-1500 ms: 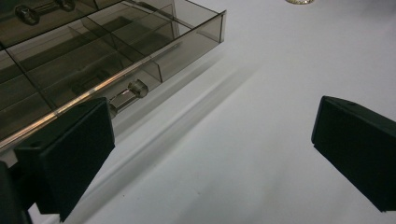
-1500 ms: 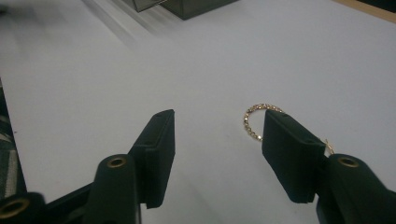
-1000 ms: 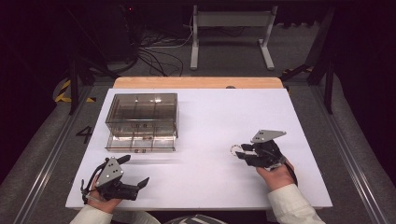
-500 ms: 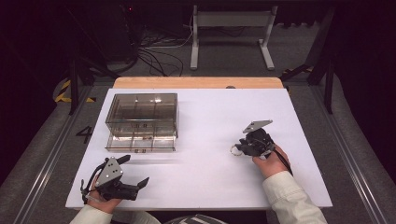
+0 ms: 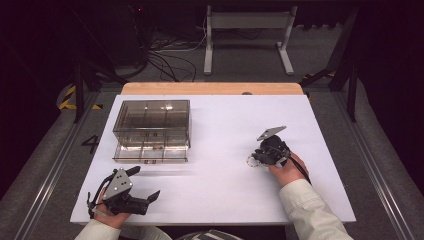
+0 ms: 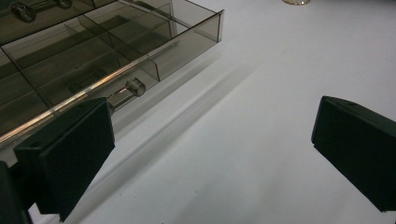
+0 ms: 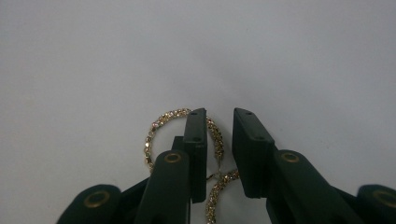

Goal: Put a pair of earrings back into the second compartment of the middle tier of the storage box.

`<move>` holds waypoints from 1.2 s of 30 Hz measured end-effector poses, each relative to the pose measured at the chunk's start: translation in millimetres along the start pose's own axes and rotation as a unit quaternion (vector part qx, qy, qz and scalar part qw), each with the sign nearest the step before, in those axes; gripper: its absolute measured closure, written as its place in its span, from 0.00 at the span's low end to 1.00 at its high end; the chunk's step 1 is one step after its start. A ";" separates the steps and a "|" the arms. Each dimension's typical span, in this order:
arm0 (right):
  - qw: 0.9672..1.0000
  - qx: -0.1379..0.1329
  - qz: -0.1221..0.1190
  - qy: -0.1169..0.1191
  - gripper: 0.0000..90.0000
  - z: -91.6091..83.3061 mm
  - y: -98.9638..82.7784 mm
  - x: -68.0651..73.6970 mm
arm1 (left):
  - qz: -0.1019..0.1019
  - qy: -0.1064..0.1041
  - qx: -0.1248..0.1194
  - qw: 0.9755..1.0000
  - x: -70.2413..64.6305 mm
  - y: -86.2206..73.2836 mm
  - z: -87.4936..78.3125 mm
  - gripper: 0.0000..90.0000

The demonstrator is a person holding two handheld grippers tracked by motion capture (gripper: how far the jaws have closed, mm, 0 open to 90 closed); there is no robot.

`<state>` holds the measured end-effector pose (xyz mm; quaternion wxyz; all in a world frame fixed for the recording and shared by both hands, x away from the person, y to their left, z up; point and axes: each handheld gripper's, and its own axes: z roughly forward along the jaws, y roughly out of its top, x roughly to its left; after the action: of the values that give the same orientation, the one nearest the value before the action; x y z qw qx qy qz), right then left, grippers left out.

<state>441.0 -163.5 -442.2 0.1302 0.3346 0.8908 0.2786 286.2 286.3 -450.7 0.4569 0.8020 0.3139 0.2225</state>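
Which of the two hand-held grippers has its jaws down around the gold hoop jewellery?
The right hand-held gripper, out on the white table: its jaws straddle the gold rhinestone hoops. The left hand-held gripper stands wide open near the smoked drawer box.

White table top, wooden strip along the far edge. Smoked-clear drawer box sits far-left on it, bottom drawer pulled out toward the near side, dividers inside. Gold rhinestone hoop bracelet lies flat on the sheet, right of centre, well apart from the box. Small dark spot at the far edge, can't tell what.
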 end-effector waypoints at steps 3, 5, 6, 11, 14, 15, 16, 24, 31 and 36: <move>1.000 0.004 0.002 0.003 0.88 2.0 -0.3 -1.5 | 0.001 0.000 -0.001 1.000 -0.3 0.1 0.0 0.00; 1.000 0.006 0.003 0.004 0.90 3.0 -0.4 -1.8 | 0.001 0.000 -0.001 1.000 0.2 0.1 -0.1 0.00; 1.000 0.006 0.004 0.006 0.91 3.2 -0.3 -2.0 | 0.001 0.000 -0.001 1.000 0.1 0.1 -0.2 0.00; 1.000 0.007 0.001 0.006 0.96 3.4 0.2 0.0 | 0.000 0.000 -0.002 1.000 -0.2 0.1 -0.6 0.00; 1.000 0.007 0.000 0.003 0.96 3.2 0.3 0.6 | 0.000 0.000 -0.002 1.000 -0.4 0.0 -0.4 0.00; 1.000 0.007 -0.001 0.001 0.96 3.0 0.3 1.0 | 0.002 0.000 -0.002 1.000 -0.6 0.1 -0.2 0.00; 1.000 0.006 -0.001 0.000 0.97 2.5 0.3 1.3 | 0.002 0.000 -0.002 1.000 -0.8 0.2 -0.2 0.00; 1.000 -0.018 -0.003 -0.002 0.97 -8.6 2.2 4.4 | 0.001 0.001 -0.002 1.000 -0.8 0.3 -0.6 0.00; 0.999 -0.036 -0.007 -0.004 0.97 -19.1 6.2 9.4 | 0.001 0.001 -0.002 1.000 -0.9 0.4 -0.3 0.00; 0.999 -0.043 -0.006 -0.004 0.97 -22.7 7.9 10.9 | 0.001 0.001 -0.002 1.000 -1.1 0.4 -0.5 0.00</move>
<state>427.5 -160.5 -419.7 0.1498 0.3246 0.8794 0.3145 285.2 285.7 -450.2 0.4582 0.8010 0.3132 0.2243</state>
